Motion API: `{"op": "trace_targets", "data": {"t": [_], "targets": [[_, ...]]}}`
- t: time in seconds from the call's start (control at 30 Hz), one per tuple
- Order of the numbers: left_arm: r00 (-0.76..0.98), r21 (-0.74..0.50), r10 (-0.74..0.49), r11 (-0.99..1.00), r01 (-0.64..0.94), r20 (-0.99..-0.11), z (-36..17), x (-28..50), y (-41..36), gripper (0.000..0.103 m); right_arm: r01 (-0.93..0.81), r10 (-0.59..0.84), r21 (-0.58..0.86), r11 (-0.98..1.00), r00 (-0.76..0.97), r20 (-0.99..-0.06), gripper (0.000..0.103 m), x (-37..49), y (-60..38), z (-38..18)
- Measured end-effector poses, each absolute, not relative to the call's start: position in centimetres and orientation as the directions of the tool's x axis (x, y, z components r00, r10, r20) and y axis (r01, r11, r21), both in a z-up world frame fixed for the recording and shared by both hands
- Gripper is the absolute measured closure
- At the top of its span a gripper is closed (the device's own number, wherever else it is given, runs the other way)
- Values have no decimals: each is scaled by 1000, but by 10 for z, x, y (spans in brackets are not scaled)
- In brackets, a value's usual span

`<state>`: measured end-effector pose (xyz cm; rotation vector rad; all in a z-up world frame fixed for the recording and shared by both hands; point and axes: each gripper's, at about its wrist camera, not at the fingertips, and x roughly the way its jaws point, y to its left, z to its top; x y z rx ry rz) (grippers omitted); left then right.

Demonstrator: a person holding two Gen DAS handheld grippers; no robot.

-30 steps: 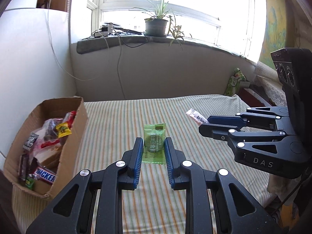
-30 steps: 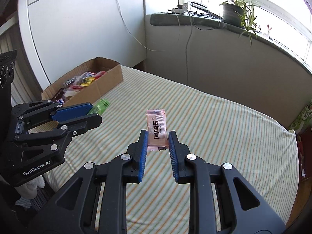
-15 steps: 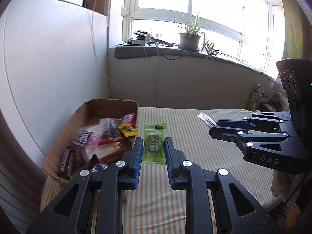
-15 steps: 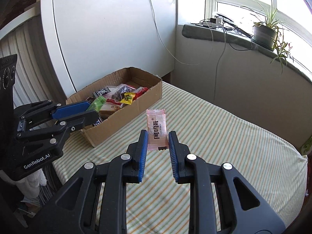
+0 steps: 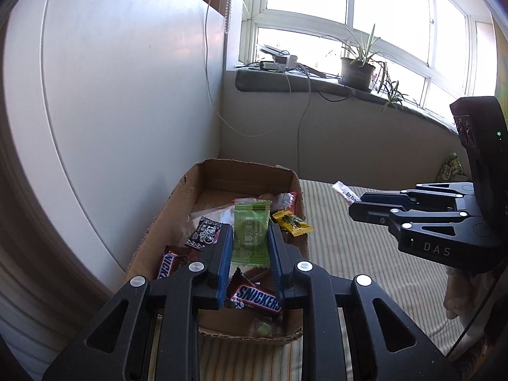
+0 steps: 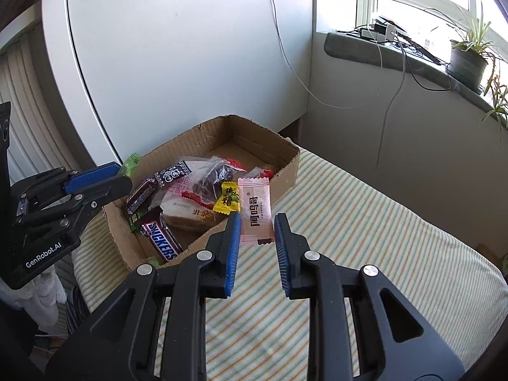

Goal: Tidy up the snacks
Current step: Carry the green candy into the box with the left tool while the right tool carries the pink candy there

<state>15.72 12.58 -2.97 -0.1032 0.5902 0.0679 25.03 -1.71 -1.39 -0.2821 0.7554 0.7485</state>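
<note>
1. Open brown cardboard box (image 5: 241,171), at the left end of the striped green-and-cream cloth surface (image 6: 365,222); sits at nine to twelve o'clock in both wrist views. Contents: Snickers bar in brown wrapper (image 5: 254,298), black-and-white patterned packet (image 5: 203,233), small yellow candy packet (image 5: 292,222), clear bags with dark and red items, a tan wrapped loaf-shaped pack. Far half of the box floor bare.

2. Left gripper (image 5: 247,247): jaws clamped on the flat green foil snack packet (image 5: 249,231), which stands upright between the blue pads, apparently above the near half of the box.

3. Right gripper (image 6: 255,231): jaws pinched on the flat pink sachet with dark lettering (image 6: 255,209), upright, at the box's right wall and apparently not yet over its interior.

4. Background: potted spider plant (image 6: 470,57) on the window ledge at two o'clock; white panel wall behind the box.

5. Step in hand, by judgement: carrying both snacks to the box for deposit.

6. Next move calls for: letting the green packet go over the box; bringing the pink sachet further toward ten o'clock, clear of the cardboard rim, before release, and keeping the two grippers apart.
</note>
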Motion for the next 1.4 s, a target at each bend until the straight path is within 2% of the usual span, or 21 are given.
{"op": "trace_targets", "data": {"t": [0.63, 1.03, 1.1, 1.17, 1.27, 1.3, 1.4], "targets": [[809, -79, 49, 990, -116, -585, -43, 171, 144, 81, -754, 531, 52, 655, 410, -741, 80, 264, 43, -42], [809, -71, 72, 988, -139, -584, -41, 173, 150, 81, -765, 534, 23, 643, 427, -730, 79, 258, 46, -34], [808, -67, 74, 988, -138, -584, -41, 173, 149, 80, -760, 533, 19, 650, 437, -725, 61, 257, 45, -33], [809, -63, 78, 988, -141, -583, -41, 172, 148, 71, -755, 535, 18, 656, 448, -716, 50, 257, 43, -32], [810, -61, 83, 987, -145, -580, -42, 170, 148, 68, -747, 535, 22, 665, 456, -711, 46, 258, 40, -31], [810, -61, 85, 987, -147, -580, -42, 170, 148, 66, -743, 535, 24, 669, 459, -709, 40, 258, 38, -31], [812, -58, 95, 986, -156, -576, -42, 166, 148, 49, -730, 530, 23, 683, 473, -704, 35, 257, 32, -31]]}}
